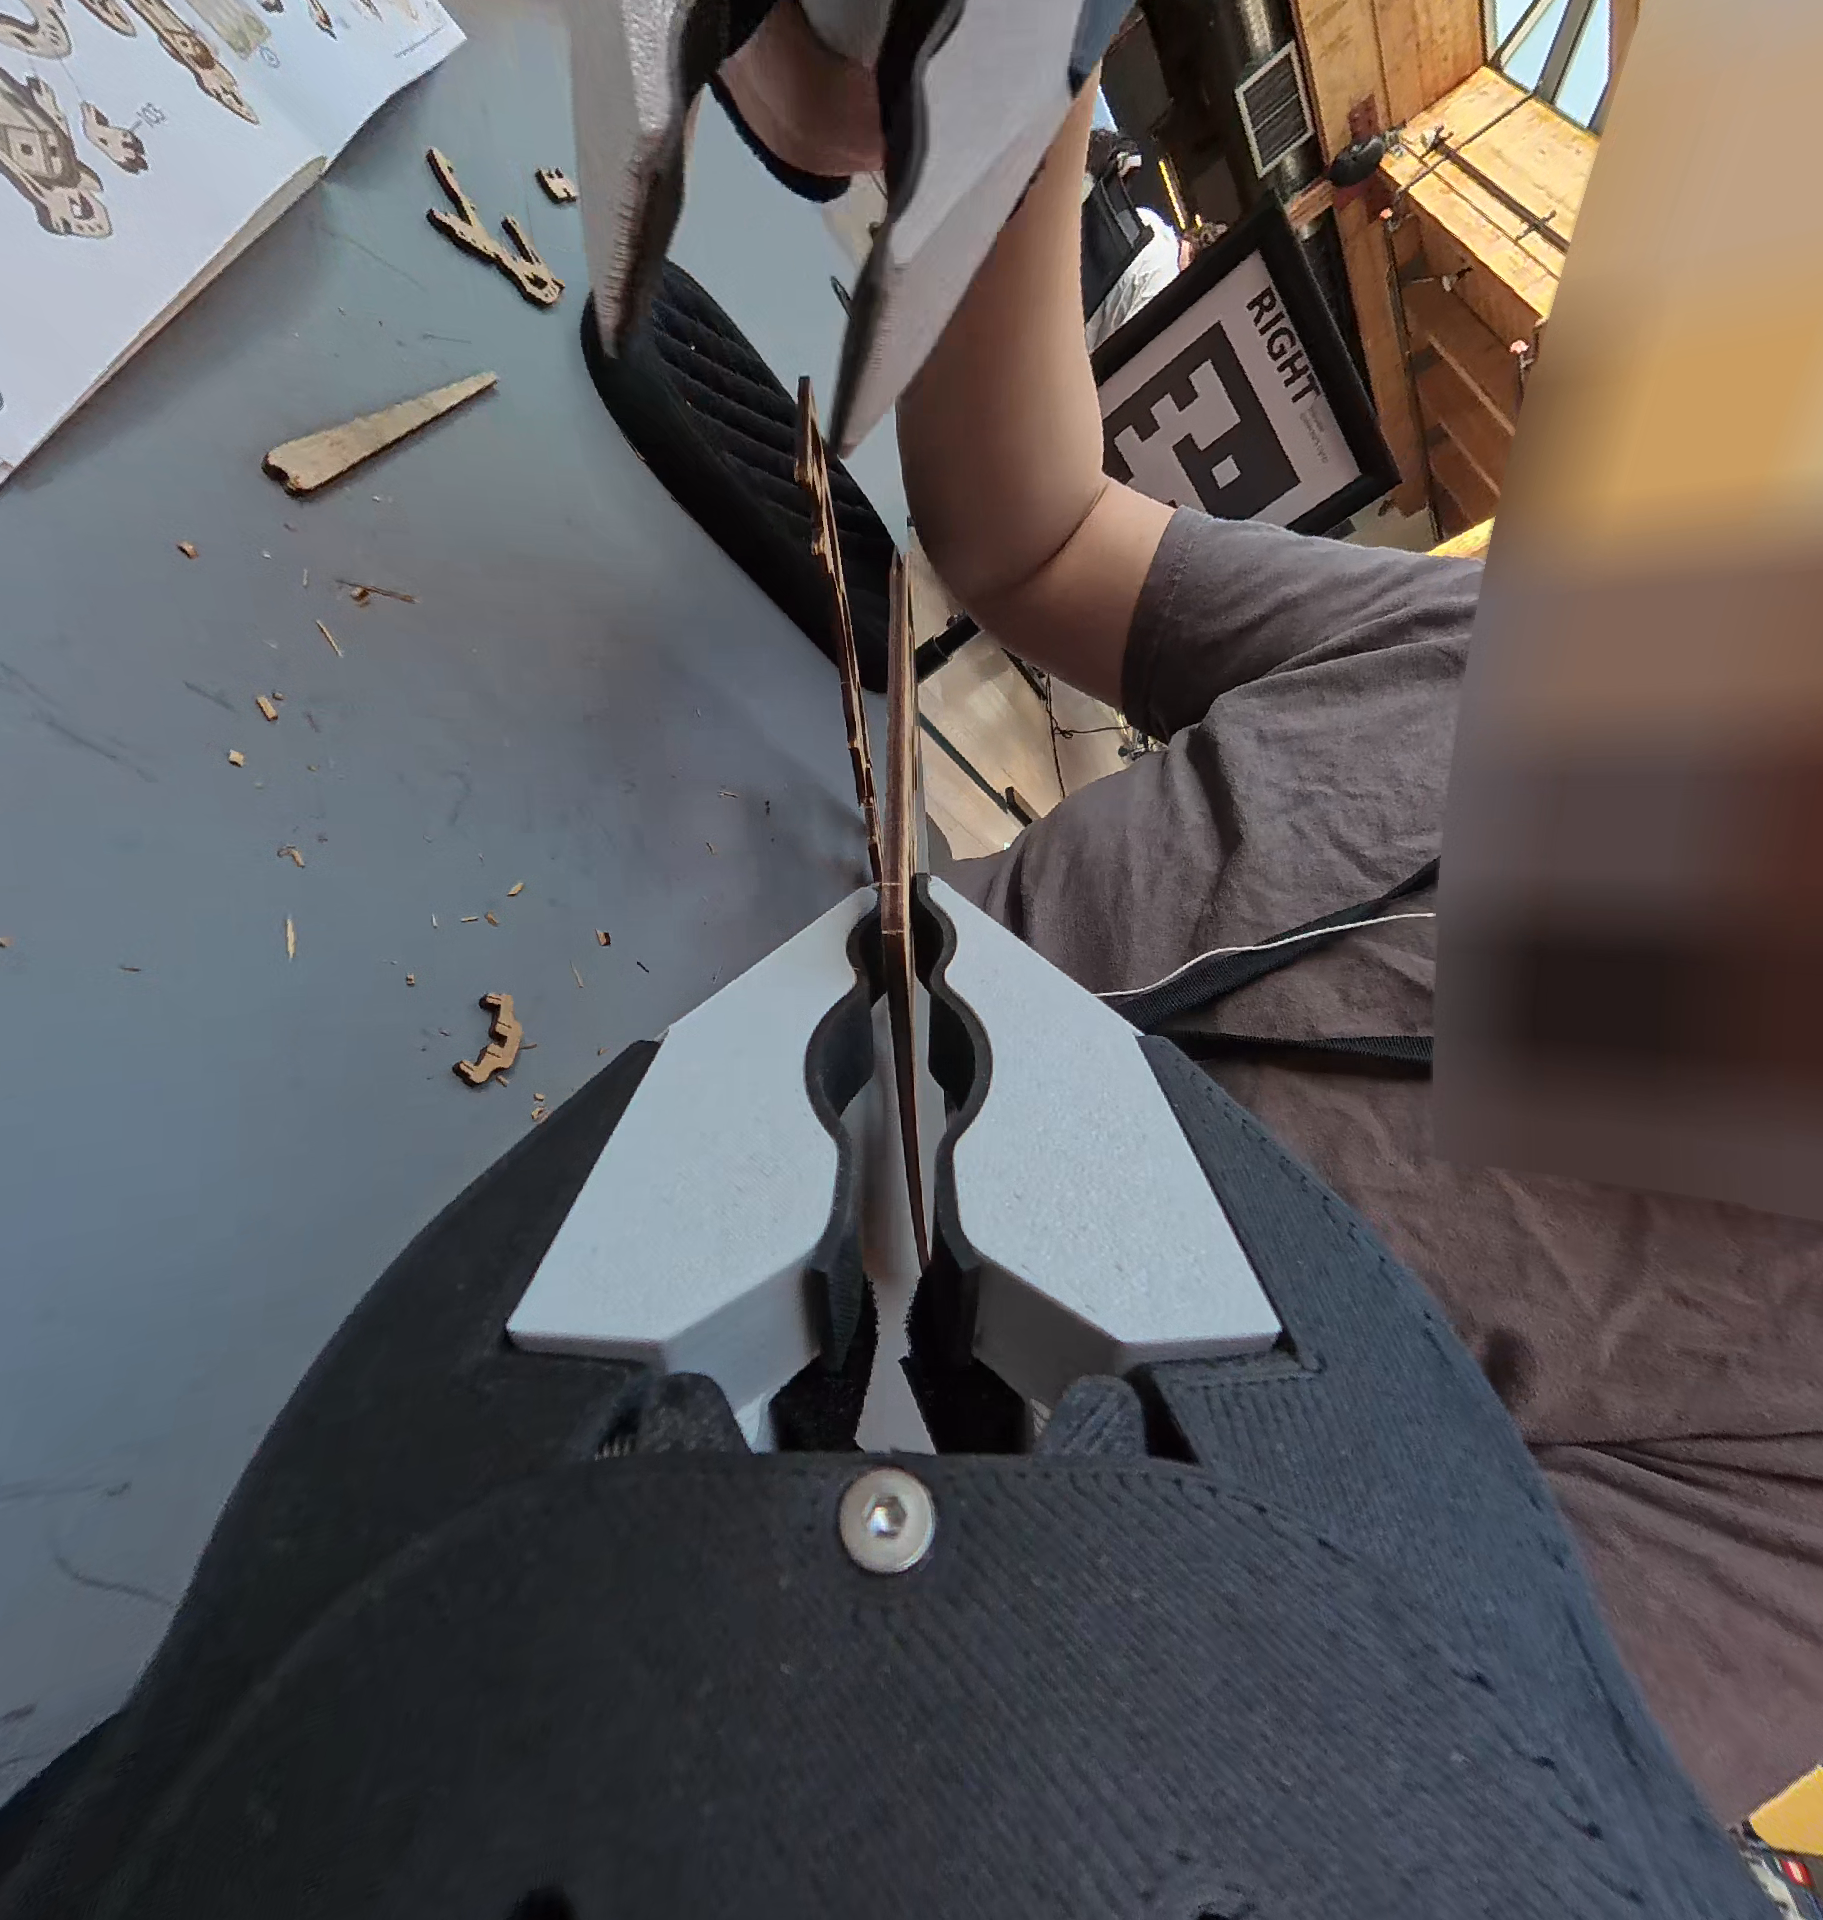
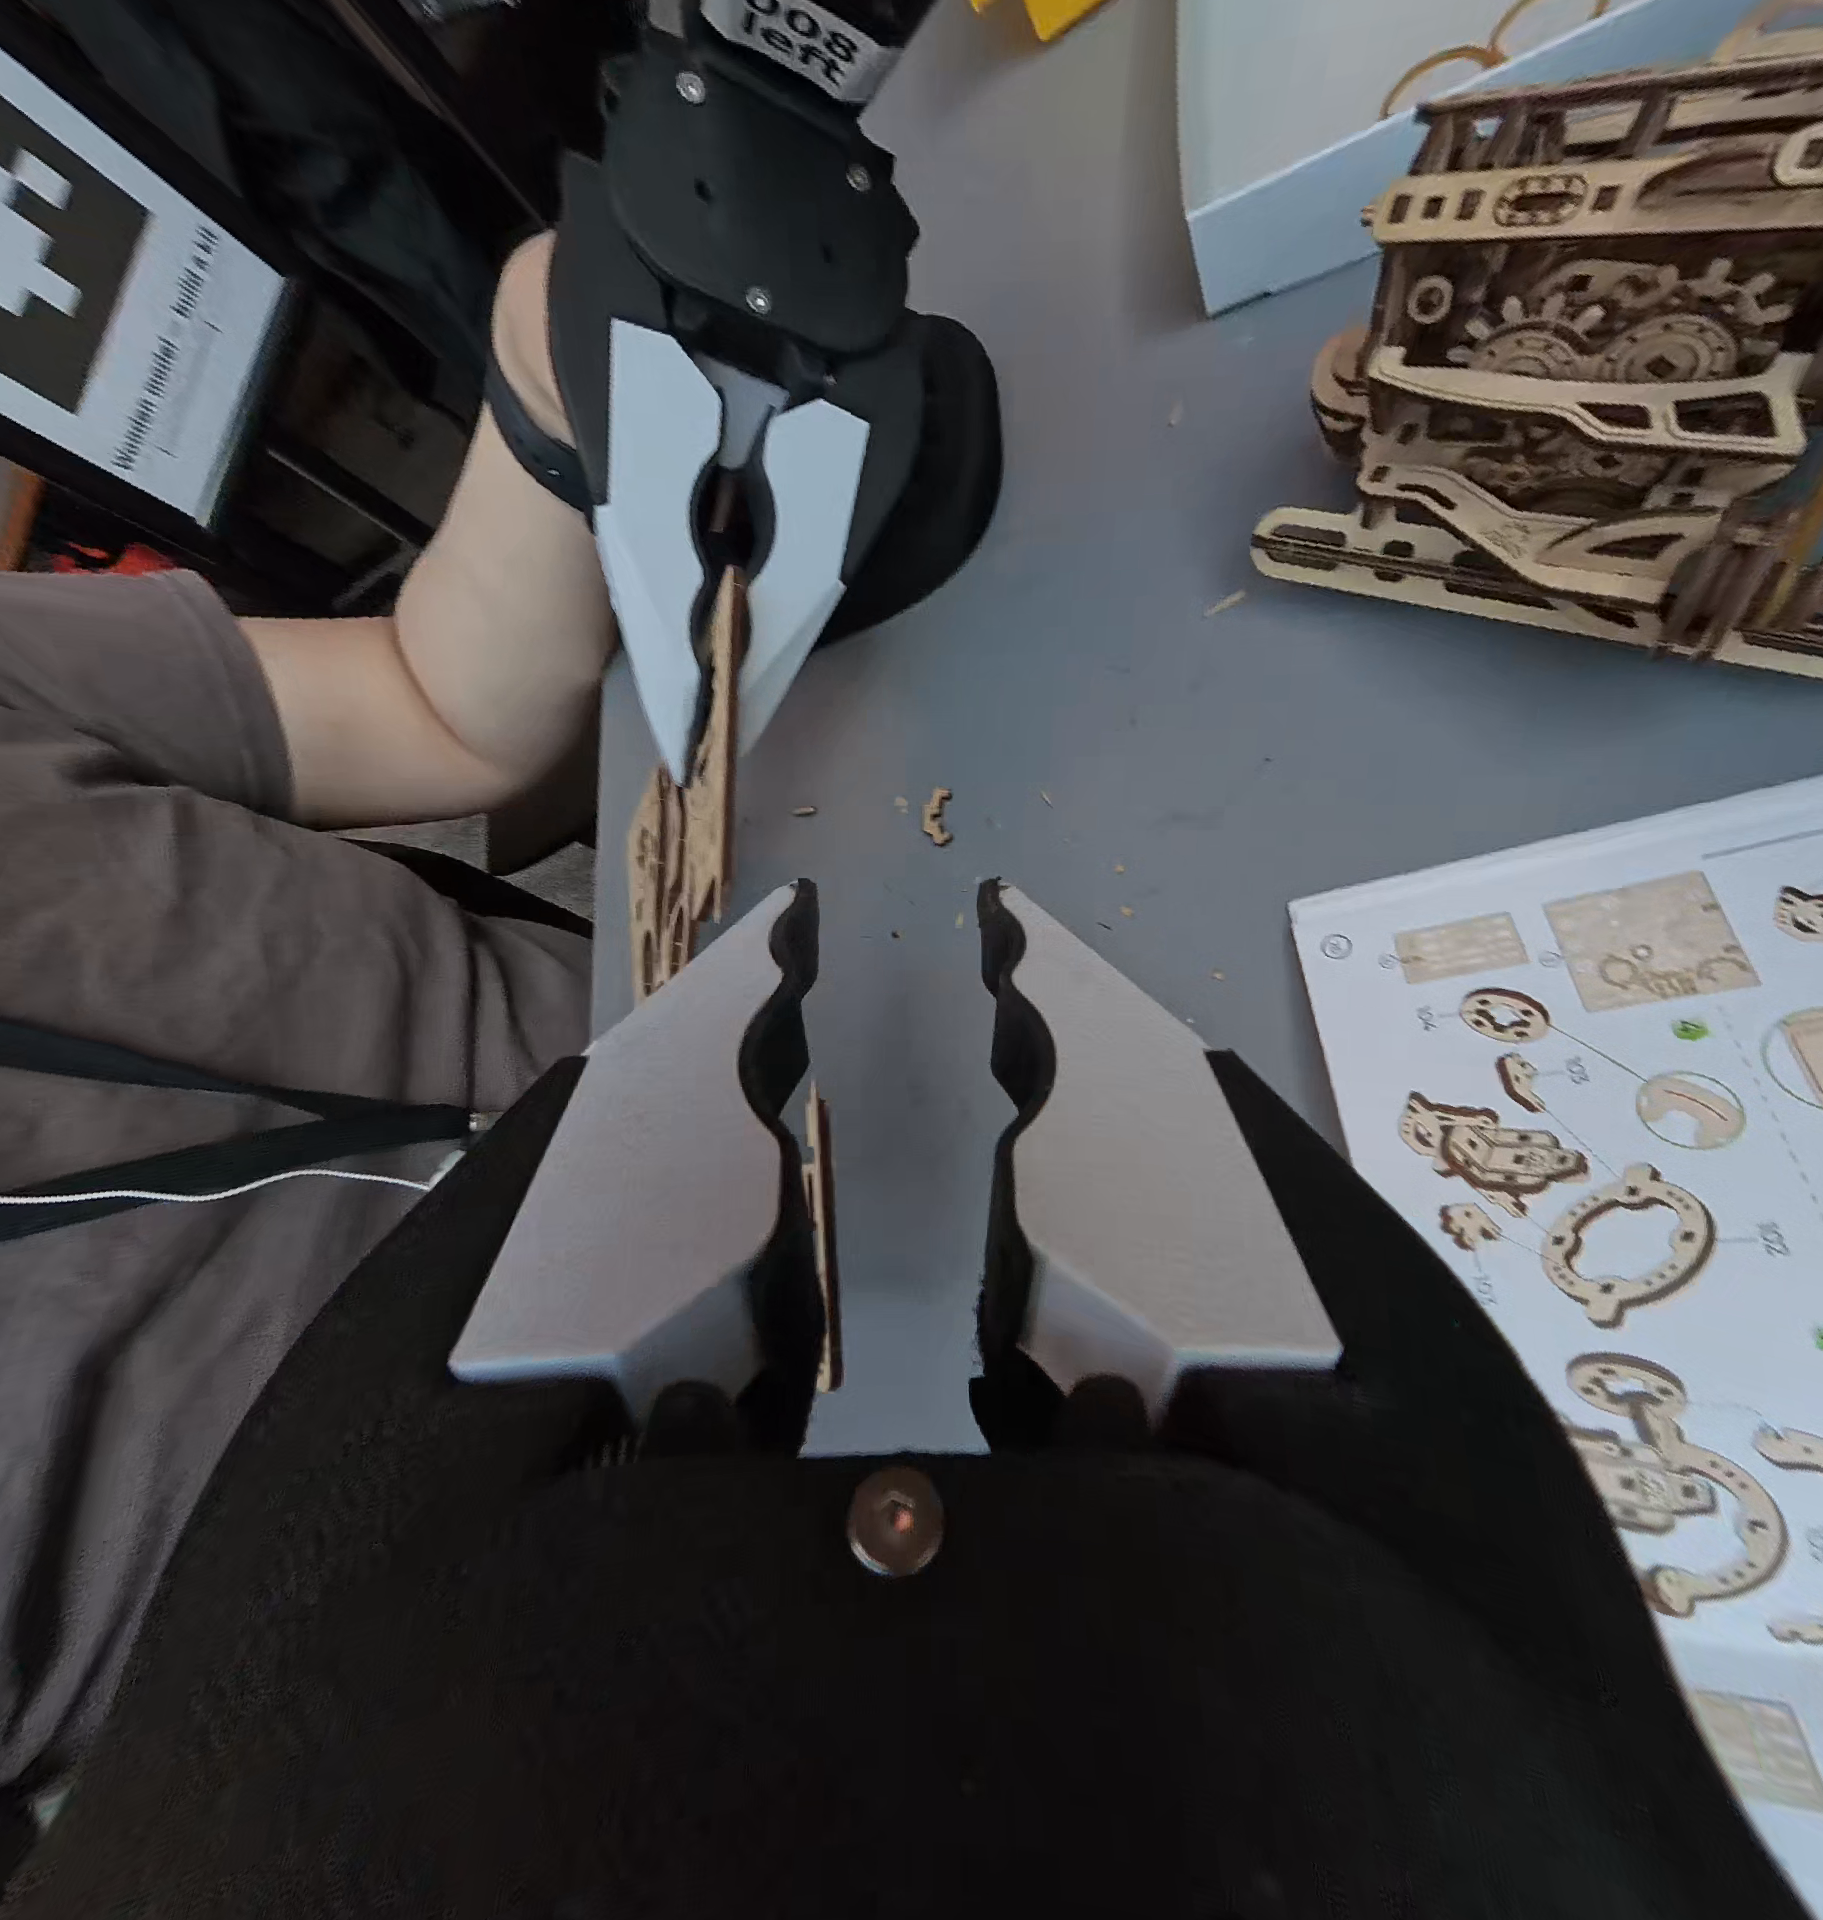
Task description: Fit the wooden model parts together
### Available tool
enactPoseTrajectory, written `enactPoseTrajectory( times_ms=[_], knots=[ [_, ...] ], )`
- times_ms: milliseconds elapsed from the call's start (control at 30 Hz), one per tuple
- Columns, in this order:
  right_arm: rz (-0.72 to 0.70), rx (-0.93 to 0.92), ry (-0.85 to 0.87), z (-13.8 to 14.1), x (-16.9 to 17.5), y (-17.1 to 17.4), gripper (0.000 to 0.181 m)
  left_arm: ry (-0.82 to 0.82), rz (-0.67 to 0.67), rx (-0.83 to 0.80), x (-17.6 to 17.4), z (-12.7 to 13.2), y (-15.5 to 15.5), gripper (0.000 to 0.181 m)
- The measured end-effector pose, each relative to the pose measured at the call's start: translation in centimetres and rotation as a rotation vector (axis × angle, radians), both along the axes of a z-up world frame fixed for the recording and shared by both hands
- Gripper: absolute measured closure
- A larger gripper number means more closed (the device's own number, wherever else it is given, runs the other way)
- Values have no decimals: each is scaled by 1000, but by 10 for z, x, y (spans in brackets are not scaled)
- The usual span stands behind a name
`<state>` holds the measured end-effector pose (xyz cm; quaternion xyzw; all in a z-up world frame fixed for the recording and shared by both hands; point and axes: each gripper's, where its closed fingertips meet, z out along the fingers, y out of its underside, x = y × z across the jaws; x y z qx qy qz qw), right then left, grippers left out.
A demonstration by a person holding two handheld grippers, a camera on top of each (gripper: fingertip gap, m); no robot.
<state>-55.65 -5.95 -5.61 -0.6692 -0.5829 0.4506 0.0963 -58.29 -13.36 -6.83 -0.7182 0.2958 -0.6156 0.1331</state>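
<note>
The left gripper (image 1: 899,904) pinched a thin, probably brittle wooden sheet (image 1: 899,727) edgewise (right gripper (image 2: 896,885) spread, a small strip against its inner pad).

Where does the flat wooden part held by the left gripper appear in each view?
Left wrist view: wooden part at centre, edge-on, rising from the shut left gripper.
Right wrist view: upper left of centre, hanging below the left gripper's fingers.
Shared landmark: the instruction sheet on the grey table.

Matt grey table (image 1: 211,1195); thin raw-wood panel (image 1: 899,748); matt grey plastic left tongs (image 1: 899,914).
</note>
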Motion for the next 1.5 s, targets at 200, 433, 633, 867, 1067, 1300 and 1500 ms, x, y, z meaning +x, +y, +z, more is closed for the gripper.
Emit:
enactPoseTrajectory(
  times_ms=[200,433,633,867,1067,1300,1500],
  knots=[
    [173,-23,85,23,-3,-31,147,126,-67,92,-6,9,-3,181],
    [207,173,205,-31,-39,-17,167,113,-77,204,-22,21,-16,181],
    [377,406,105,-80,-58,-52,164,121,-62,199,-30,16,-24,181],
    [339,485,41,-96,-59,-41,177,129,-21,159,-34,12,-18,181],
    [-24,450,170,-36,-17,30,177,226,-110,11,-25,-13,-4,181],
    [-187,393,363,-8,59,42,177,320,-237,-214,-7,-50,25,179],
    [-165,380,398,-25,88,22,177,364,-225,-282,3,-60,39,140]
  ],
)
